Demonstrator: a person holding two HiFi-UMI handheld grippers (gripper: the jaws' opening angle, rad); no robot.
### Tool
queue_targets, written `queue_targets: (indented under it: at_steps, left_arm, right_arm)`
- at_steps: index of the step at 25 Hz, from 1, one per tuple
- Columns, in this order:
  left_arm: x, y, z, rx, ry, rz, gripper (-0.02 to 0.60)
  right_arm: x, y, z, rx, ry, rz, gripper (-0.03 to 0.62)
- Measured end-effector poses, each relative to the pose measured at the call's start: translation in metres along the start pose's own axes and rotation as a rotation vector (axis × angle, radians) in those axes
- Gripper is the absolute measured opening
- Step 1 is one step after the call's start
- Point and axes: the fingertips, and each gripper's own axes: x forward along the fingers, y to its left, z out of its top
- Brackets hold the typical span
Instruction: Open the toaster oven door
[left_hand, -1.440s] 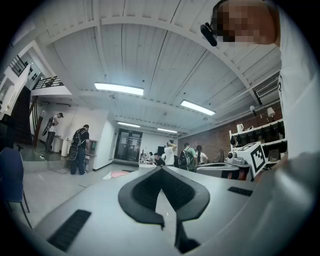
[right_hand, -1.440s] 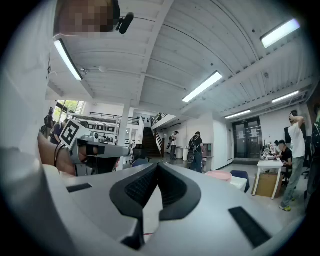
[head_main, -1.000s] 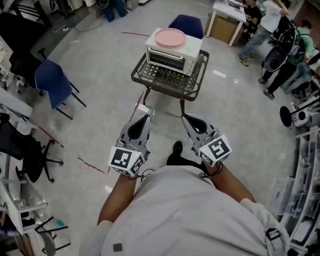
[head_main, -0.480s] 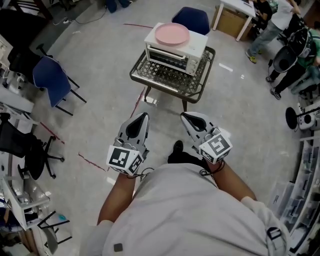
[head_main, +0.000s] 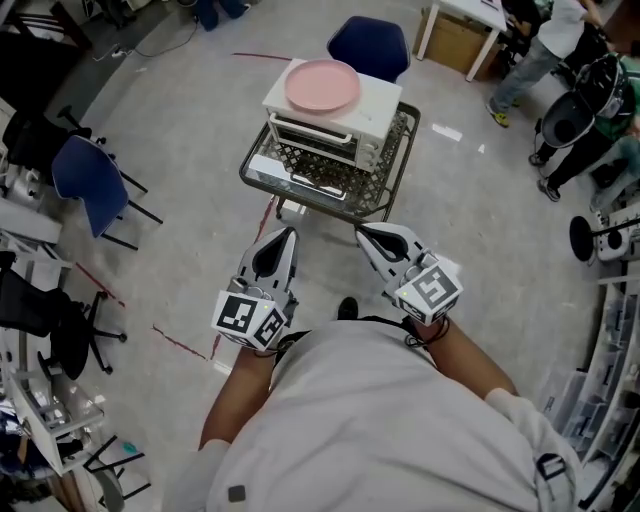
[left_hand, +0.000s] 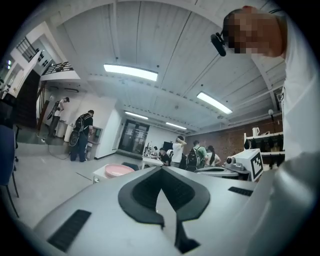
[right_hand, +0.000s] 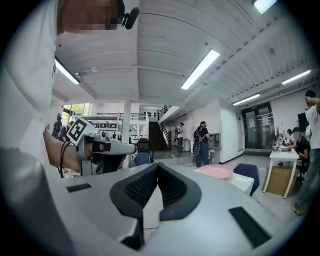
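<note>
right tool (right_hand: 157, 166) jaws together and empty, pink plate (right_hand: 216, 171) atop white toaster oven (right_hand: 246, 183) ahead, left tool (right_hand: 131, 148) alongside

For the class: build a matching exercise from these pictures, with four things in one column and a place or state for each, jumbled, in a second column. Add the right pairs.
Column one
1. plate
2. toaster oven
3. oven door
4. left tool

Column two
A. on the mesh table
B. closed, upright
C. jaws together, nothing between them
D. on top of the oven

Pairs: 1-D, 2-A, 3-B, 4-C
</note>
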Motion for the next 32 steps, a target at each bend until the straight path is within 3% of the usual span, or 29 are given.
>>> queue_targets:
  at_steps: [10, 18, 32]
  left_arm:
    - [0.066, -0.005, 0.0, 0.044, 0.041, -0.059, 0.015]
    - [0.112, 0.0, 0.006, 0.077, 0.069, -0.164, 0.015]
    - [0.166, 0.086, 0.024, 0.131, 0.114, -0.35, 0.015]
  right_arm:
    - [-0.001, -0.054, 0.002, 0.032, -0.013, -0.032, 0.018]
    - [0.013, -0.079, 0.005, 0.035, -0.001, -0.115, 0.018]
    - [0.107, -0.112, 0.007, 0.082, 0.026, -0.282, 0.02]
